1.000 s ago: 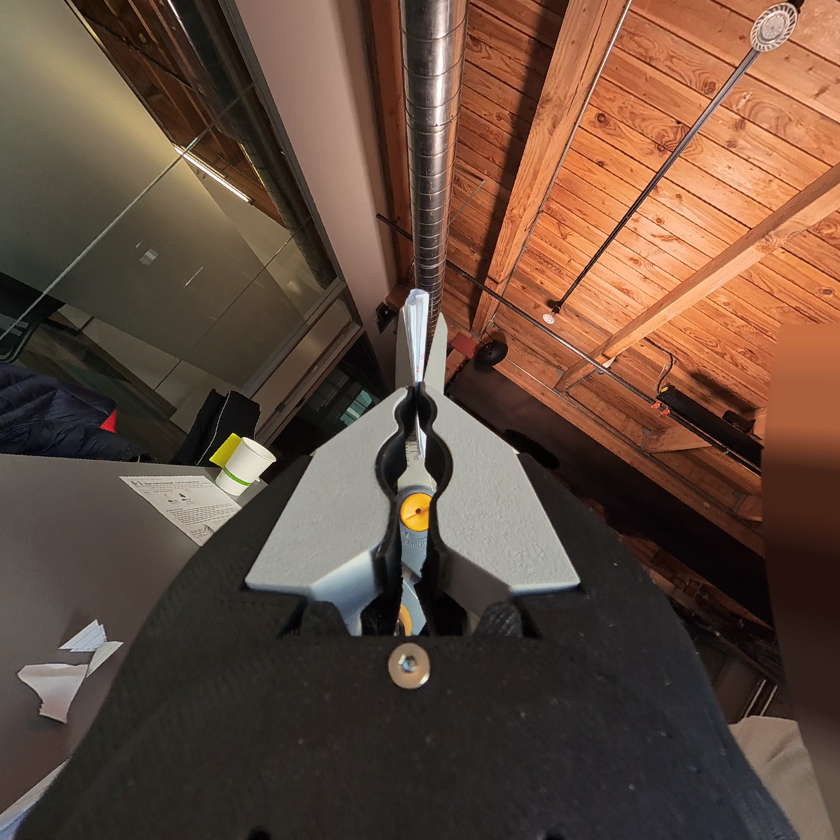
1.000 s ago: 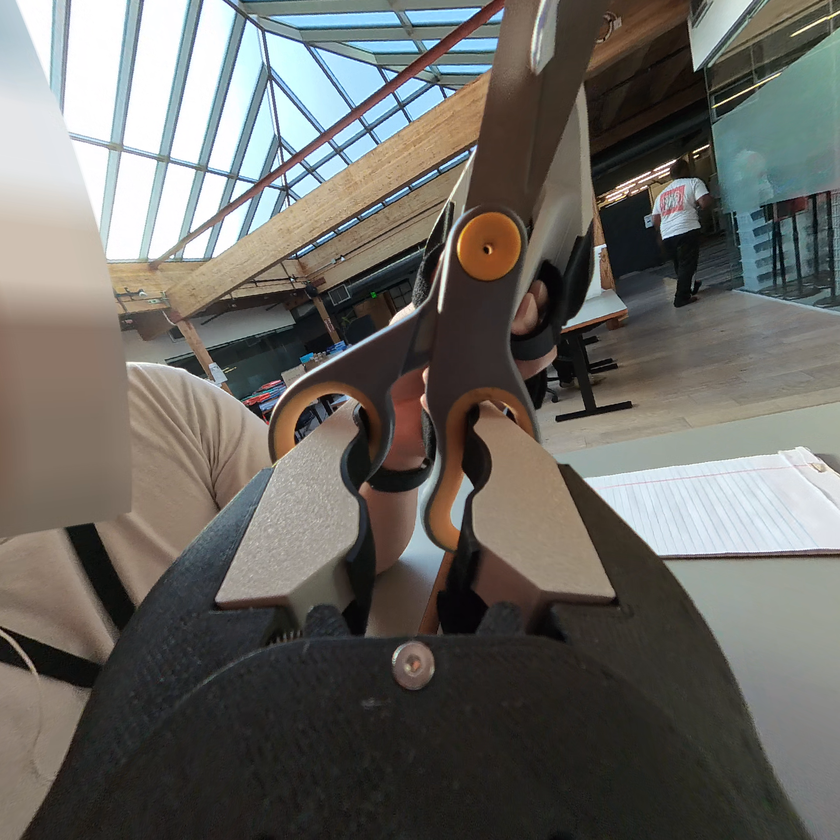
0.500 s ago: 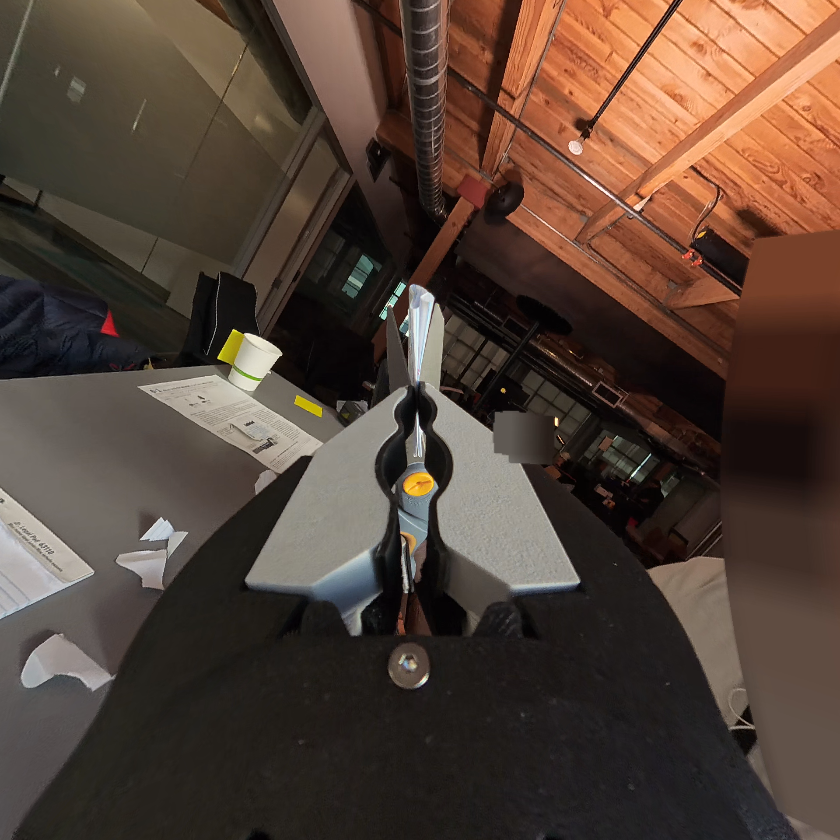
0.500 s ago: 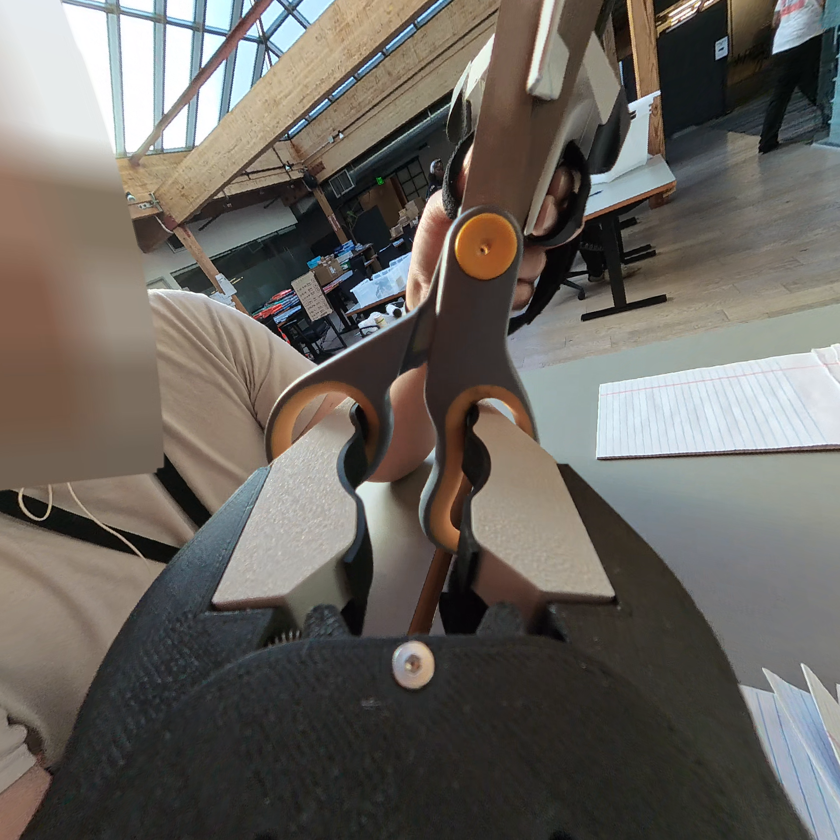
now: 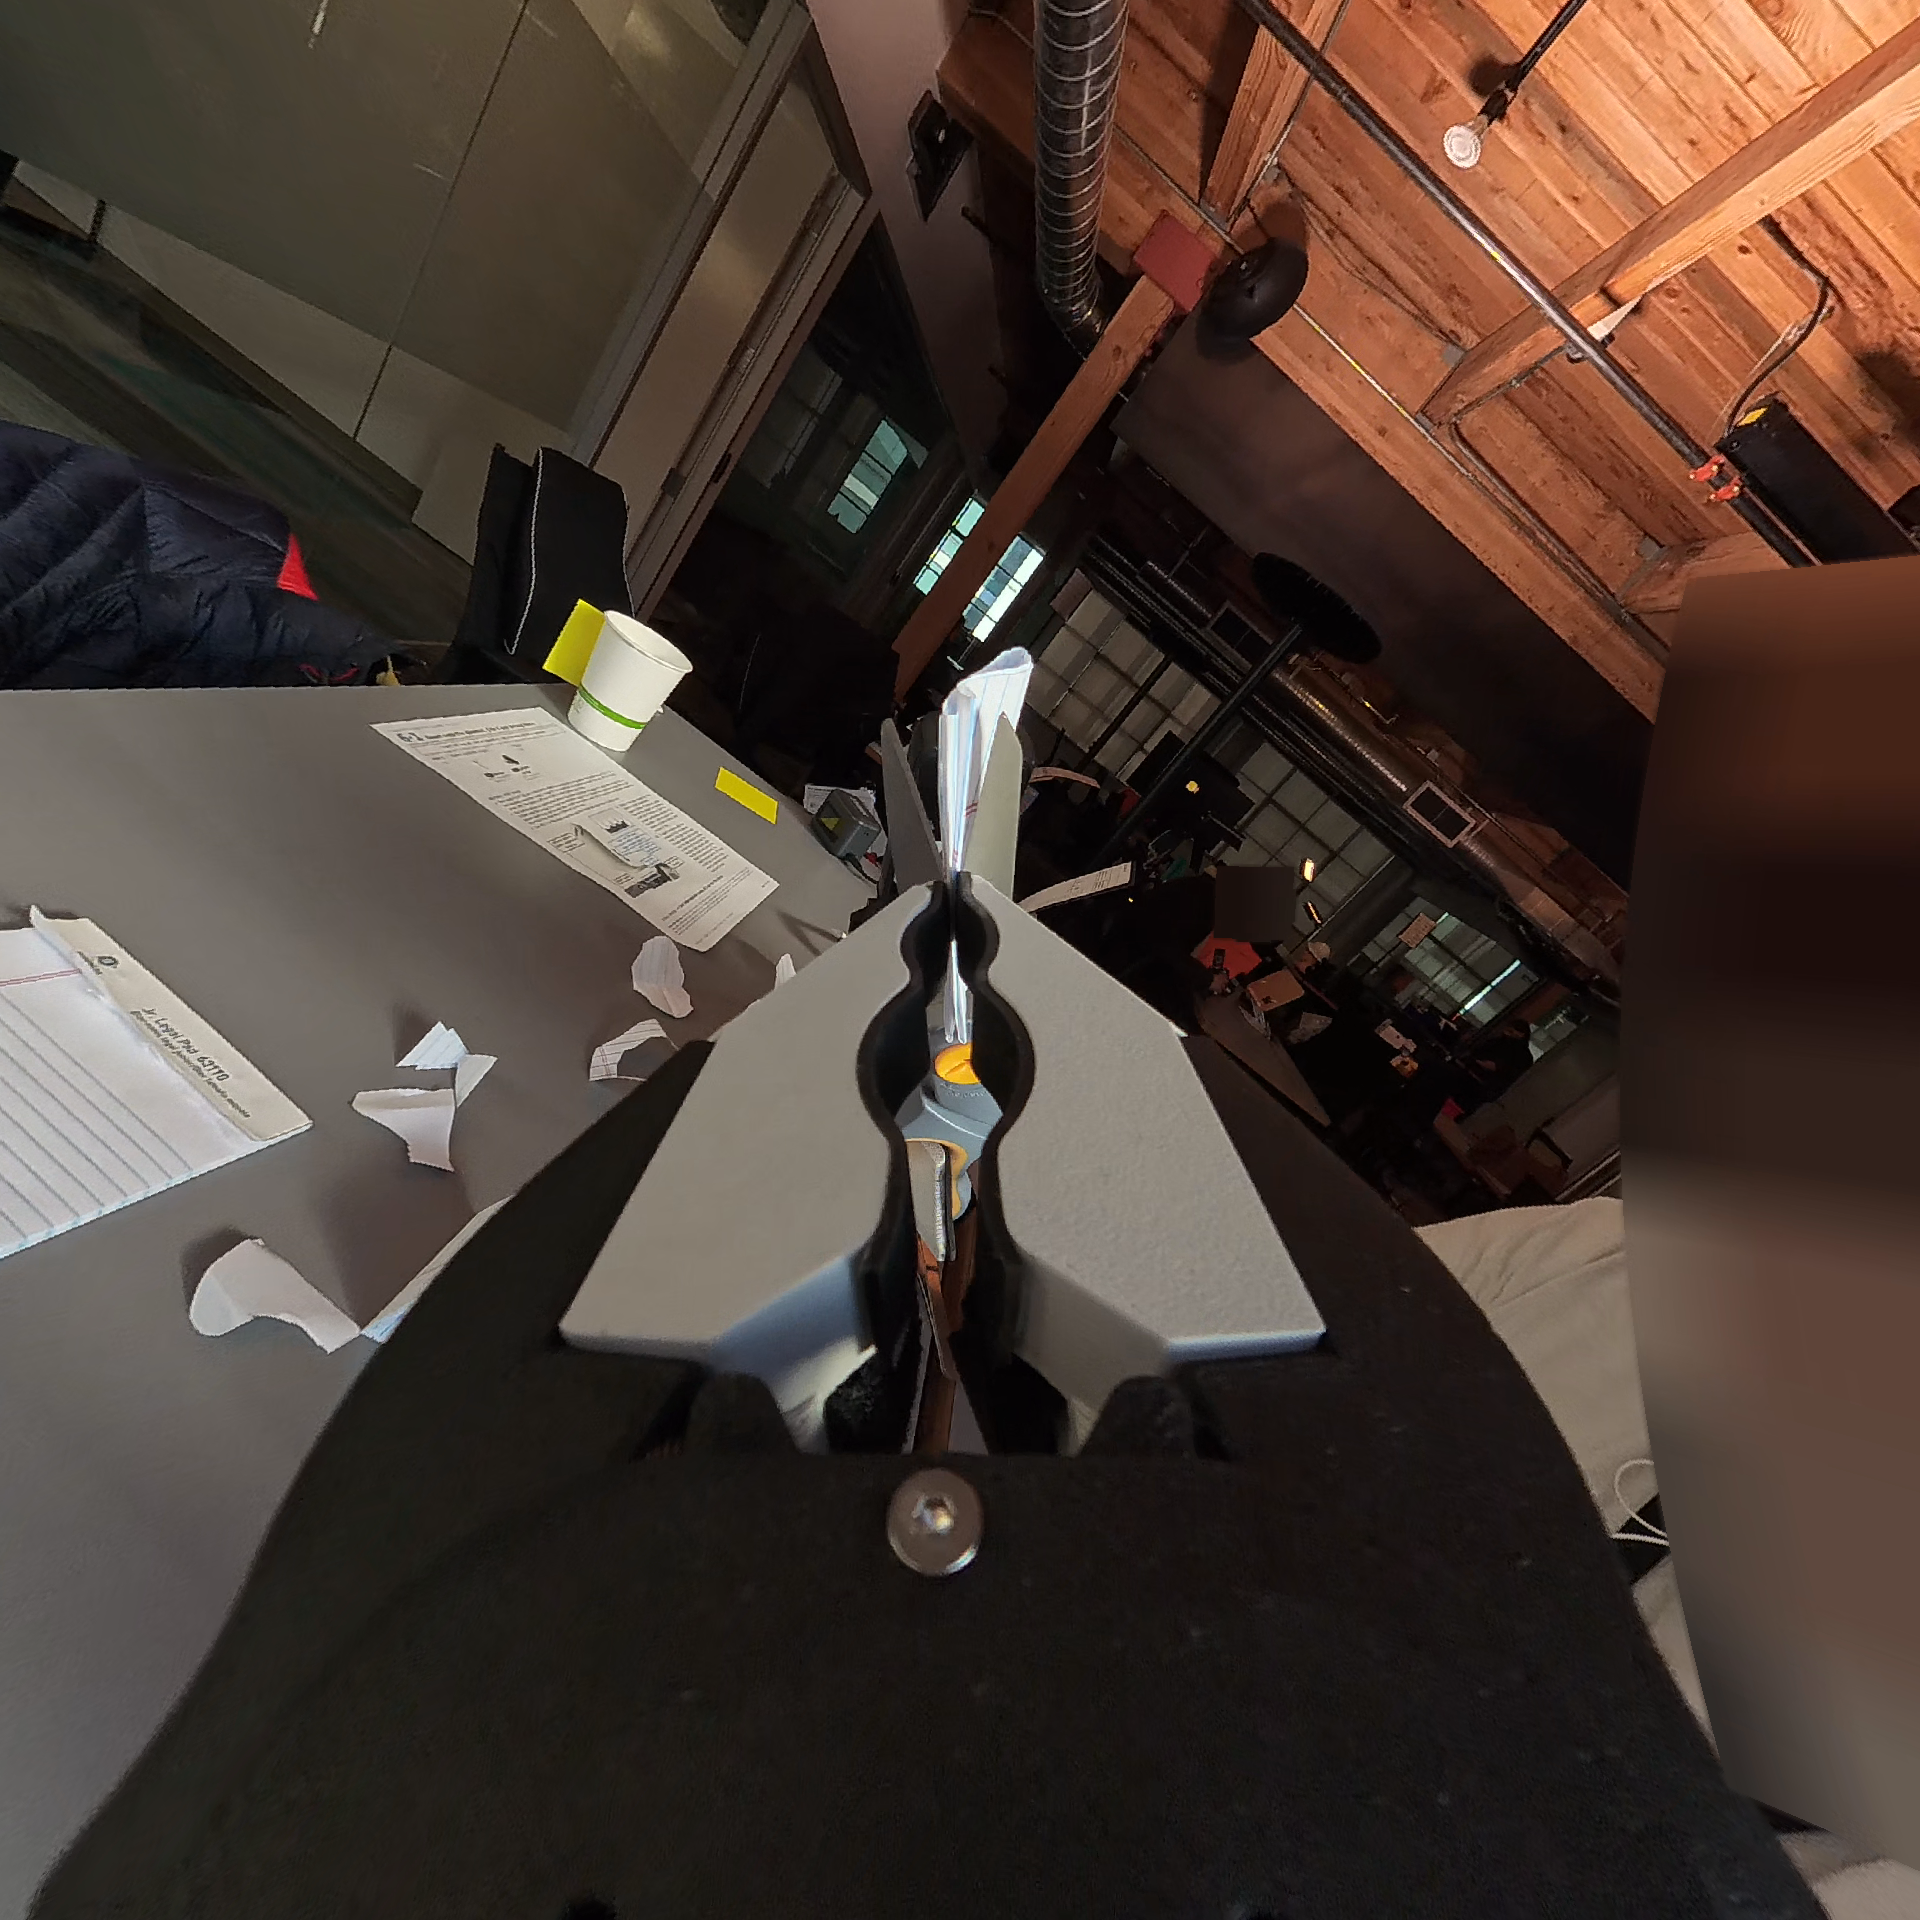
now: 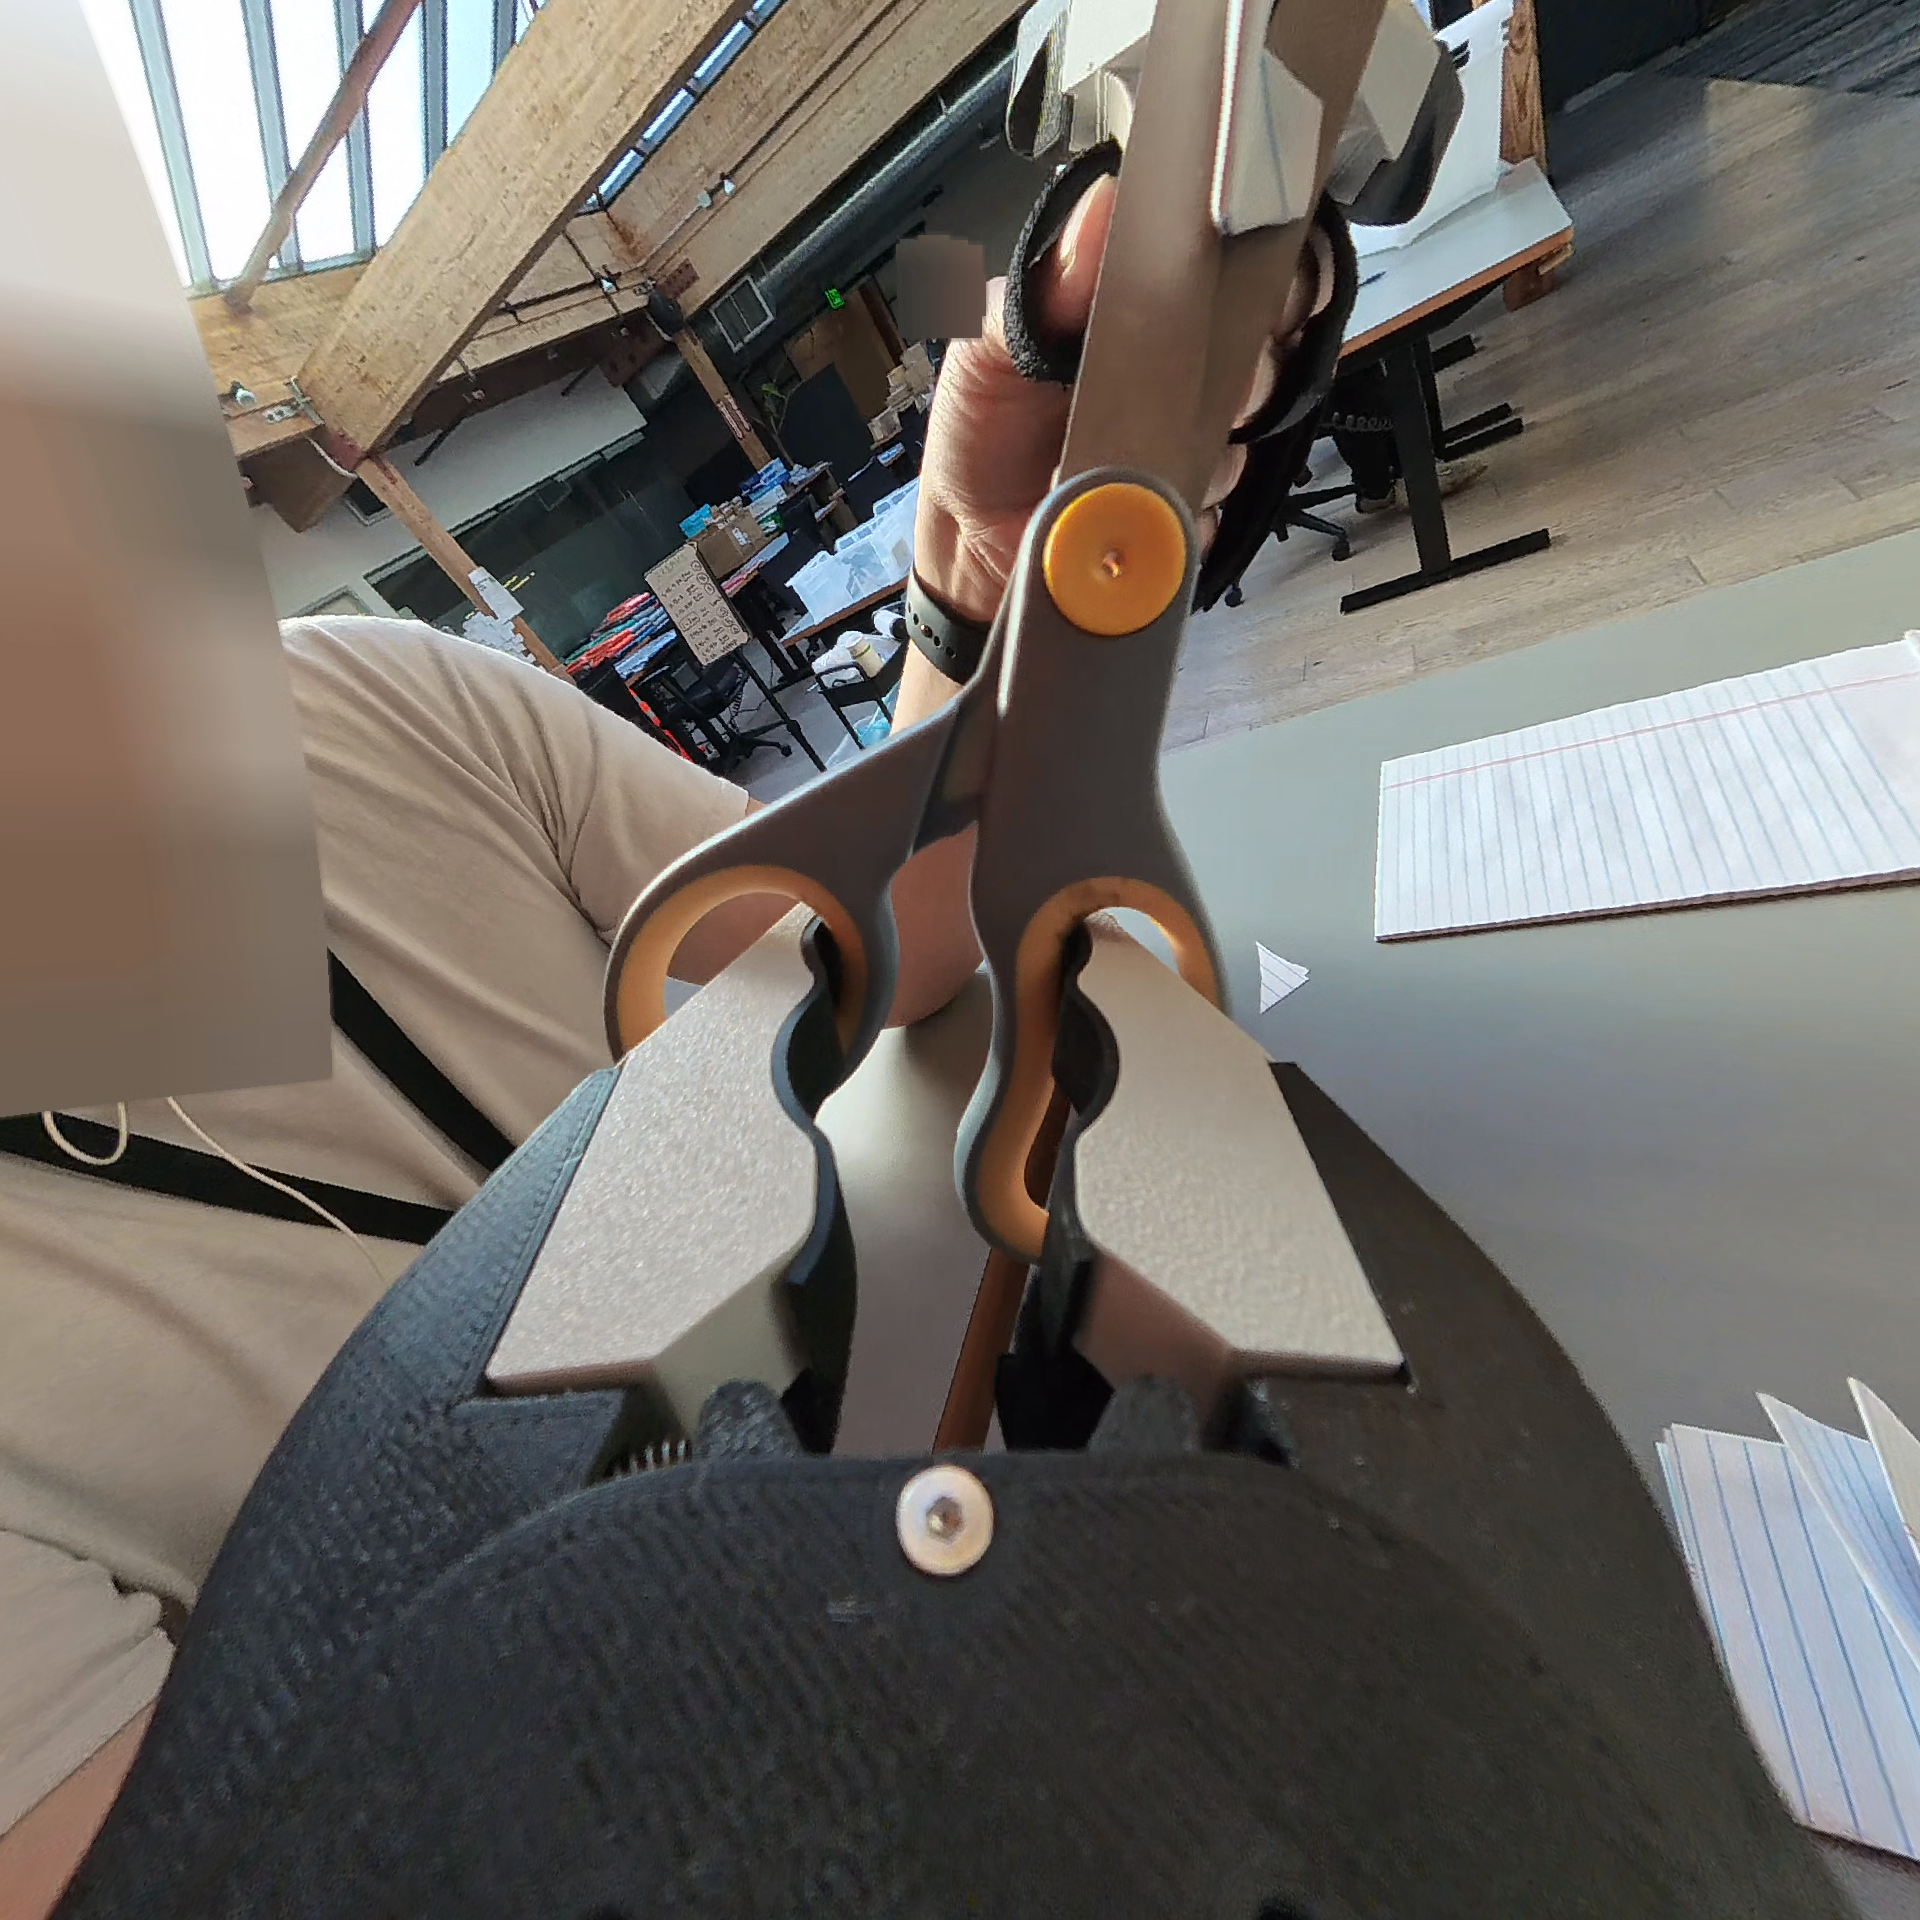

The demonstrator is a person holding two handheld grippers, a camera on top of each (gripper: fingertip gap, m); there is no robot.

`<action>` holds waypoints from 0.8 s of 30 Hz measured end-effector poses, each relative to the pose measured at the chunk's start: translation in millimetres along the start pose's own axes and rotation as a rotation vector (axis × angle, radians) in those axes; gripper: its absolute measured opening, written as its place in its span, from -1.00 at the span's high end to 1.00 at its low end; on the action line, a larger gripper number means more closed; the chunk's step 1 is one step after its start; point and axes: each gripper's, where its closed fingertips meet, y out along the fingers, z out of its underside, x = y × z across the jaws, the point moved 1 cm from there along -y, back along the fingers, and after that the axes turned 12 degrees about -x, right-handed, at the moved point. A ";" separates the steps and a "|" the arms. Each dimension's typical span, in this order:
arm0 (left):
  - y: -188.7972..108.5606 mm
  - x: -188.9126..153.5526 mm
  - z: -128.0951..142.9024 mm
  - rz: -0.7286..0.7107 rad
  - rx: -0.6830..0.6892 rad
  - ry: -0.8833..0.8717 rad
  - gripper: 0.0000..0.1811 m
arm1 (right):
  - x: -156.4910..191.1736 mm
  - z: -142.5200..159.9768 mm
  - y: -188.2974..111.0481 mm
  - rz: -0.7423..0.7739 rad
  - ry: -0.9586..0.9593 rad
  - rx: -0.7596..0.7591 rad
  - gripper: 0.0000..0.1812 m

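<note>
My left jaws (image 5: pixel 954 883) are pressed together on a folded strip of lined paper (image 5: pixel 977 764) that stands up between the open blades. My right jaws (image 6: pixel 961 977) sit inside the handle loops of the scissors (image 6: pixel 1049 790), spread apart. Paper scraps (image 5: pixel 416 1101) lie on the grey bench (image 5: pixel 208 831) beside a lined pad (image 5: pixel 94 1101).

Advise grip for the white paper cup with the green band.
Take the white paper cup by its side wall above the green band, fingers either side, coming level from the near side over the grey table. It stands upright and widens upward, so it should not slip; a yellow note crowds its far-left side.
</note>
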 end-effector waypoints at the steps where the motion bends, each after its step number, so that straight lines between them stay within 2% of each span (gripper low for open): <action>1: -0.8 1.1 -0.5 -0.004 -0.001 0.001 1.00 | -0.9 -0.3 0.9 0.001 0.008 -0.004 0.61; 24: -1.0 4.9 -2.2 -0.011 -0.014 -0.002 1.00 | -3.6 0.7 5.0 0.001 0.006 -0.012 0.65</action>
